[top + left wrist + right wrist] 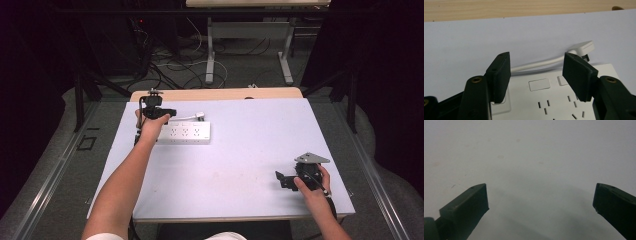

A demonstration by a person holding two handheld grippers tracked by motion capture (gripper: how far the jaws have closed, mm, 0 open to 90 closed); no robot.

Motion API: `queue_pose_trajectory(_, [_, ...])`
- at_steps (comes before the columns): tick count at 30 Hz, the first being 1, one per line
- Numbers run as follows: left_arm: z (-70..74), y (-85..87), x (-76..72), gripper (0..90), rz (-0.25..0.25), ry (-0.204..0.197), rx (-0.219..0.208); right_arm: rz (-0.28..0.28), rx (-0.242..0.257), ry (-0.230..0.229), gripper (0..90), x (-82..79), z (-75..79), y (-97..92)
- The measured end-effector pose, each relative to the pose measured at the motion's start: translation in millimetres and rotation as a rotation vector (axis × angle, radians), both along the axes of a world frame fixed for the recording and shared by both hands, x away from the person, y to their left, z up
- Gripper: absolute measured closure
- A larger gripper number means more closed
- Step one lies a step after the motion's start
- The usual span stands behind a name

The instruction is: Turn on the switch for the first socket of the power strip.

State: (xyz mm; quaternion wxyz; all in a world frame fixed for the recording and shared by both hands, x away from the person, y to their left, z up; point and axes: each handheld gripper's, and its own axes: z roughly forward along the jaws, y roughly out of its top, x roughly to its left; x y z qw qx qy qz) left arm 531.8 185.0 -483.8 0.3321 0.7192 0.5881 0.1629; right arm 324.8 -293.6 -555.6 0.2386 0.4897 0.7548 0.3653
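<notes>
Power strip [564, 100] beneath left tongs [536, 75]

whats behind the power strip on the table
Behind the power strip its white cable runs to a plug on the table. The left gripper hides part of it.

Table [240, 150] evenly lit amid dark surroundings, soft shadows under blurred near jaws, slight grain throughout.

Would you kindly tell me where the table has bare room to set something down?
The widest free patch is the middle, between the power strip and the right tongs. The far right corner is bare too. The far left is crowded by the strip, its plug and the left tongs.
</notes>
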Motion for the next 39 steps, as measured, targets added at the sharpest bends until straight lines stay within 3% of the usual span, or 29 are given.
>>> queue_pose_trajectory(5, [5.3, -0.4, -4.2, 39.7, -0.022, -0.013, -0.005, 0.01, -0.008, -0.007, 0.0, 0.7, -0.5, 0.0])
queue_pose_trajectory(11, [12.2, -2.9, -10.7, 40.1, -0.046, 0.014, -0.015, 0.007, -0.007, -0.004, 0.0, 0.4, -0.2, 0.3])
queue_pose_trajectory(18, [19.4, -8.1, -24.6, 36.9, -0.097, -0.012, -0.023, -0.001, -0.001, 0.002, 0.0, -0.5, 0.1, 0.9])
queue_pose_trajectory(30, [37.4, -18.1, -55.4, 26.8, -0.178, -0.049, -0.053, 0.005, -0.007, -0.004, 0.0, -0.2, 0.0, 1.7])
queue_pose_trajectory(39, [45.2, -21.7, -74.1, 16.6, -0.204, -0.064, -0.081, 0.007, -0.013, -0.007, 0.0, -0.4, 0.4, 1.8])
